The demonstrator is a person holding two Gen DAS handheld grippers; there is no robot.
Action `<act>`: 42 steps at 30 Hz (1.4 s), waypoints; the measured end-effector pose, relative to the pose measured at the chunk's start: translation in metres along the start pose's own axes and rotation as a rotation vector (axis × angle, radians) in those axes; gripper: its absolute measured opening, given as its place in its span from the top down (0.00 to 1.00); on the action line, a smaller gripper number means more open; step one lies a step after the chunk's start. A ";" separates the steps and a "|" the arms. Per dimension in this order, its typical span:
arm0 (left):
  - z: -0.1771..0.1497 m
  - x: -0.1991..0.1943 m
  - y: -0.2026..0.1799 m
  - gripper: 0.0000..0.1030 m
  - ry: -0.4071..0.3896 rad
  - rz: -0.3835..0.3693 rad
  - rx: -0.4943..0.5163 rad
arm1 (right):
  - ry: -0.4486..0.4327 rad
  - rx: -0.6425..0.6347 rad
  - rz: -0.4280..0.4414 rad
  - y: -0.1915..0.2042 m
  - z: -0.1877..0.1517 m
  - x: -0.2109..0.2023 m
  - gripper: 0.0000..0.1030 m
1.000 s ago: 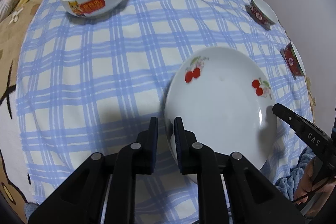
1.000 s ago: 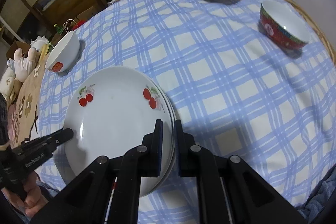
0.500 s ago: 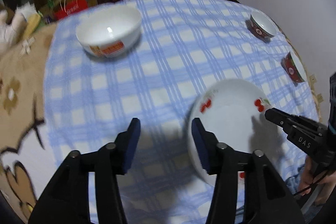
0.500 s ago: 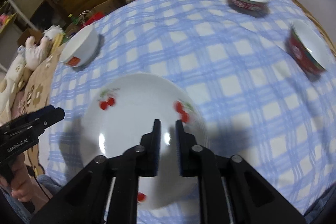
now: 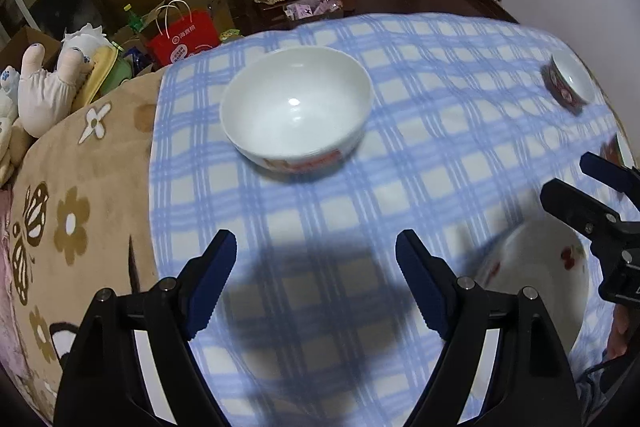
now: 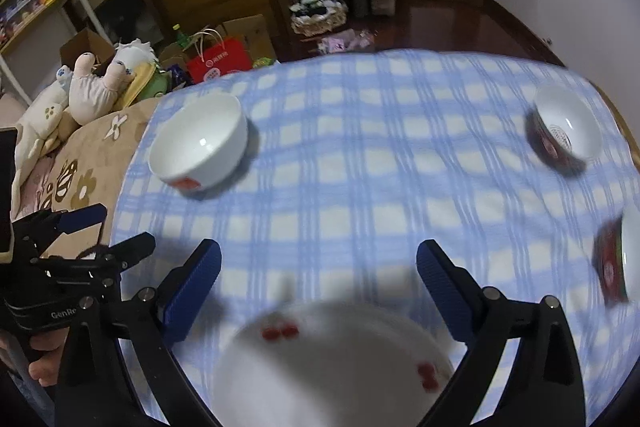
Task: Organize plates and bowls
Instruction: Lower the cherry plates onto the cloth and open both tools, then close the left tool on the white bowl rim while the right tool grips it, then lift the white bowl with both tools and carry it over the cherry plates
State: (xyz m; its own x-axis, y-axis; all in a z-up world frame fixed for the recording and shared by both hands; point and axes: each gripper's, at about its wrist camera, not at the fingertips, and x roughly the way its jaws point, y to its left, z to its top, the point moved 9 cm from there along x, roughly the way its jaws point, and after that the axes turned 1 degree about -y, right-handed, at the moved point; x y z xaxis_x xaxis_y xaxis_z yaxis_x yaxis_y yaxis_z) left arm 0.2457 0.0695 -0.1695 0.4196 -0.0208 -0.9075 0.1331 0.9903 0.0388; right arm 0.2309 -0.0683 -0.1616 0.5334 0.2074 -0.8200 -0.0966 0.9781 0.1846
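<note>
Both tools have let go of the plates [image 6: 332, 367] and pulled back. The left tool [image 5: 316, 287] and right tool [image 6: 320, 287] have just been opening; both gape wide, nothing between them. Plates lie on the near tabletop [image 5: 420, 147]; white bowl [image 5: 296, 107] far left.

Your big white bowl [image 5: 296, 107] looks shiny and smooth, like glazed china. The checked tablecloth [image 5: 440, 155] is soft, dull cloth. The cherry plate [image 6: 336, 367] seems glossy too, though it's blurry. The red bag [image 5: 184, 37] looks like paper.
</note>
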 end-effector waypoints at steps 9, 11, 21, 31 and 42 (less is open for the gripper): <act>0.038 0.021 0.039 0.21 -0.038 -0.052 -0.111 | -0.004 -0.030 0.021 0.028 0.047 0.038 0.01; 0.046 0.025 0.049 0.21 -0.041 -0.068 -0.149 | -0.001 -0.034 0.032 0.035 0.054 0.047 0.01; 0.064 0.066 0.101 0.25 -0.002 -0.079 -0.298 | 0.021 0.020 0.052 0.056 0.069 0.099 0.01; 0.065 0.094 0.102 0.61 0.040 -0.065 -0.321 | 0.085 0.064 0.047 0.071 0.061 0.134 0.28; 0.057 0.115 0.094 0.81 0.062 -0.100 -0.335 | 0.159 0.121 0.099 0.073 0.051 0.148 0.56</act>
State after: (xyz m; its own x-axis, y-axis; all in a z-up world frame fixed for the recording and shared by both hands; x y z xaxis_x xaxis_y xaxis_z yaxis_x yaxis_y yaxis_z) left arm 0.3576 0.1526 -0.2466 0.3624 -0.1214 -0.9241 -0.1358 0.9740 -0.1812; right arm 0.3457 0.0334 -0.2421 0.3859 0.3123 -0.8681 -0.0356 0.9453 0.3242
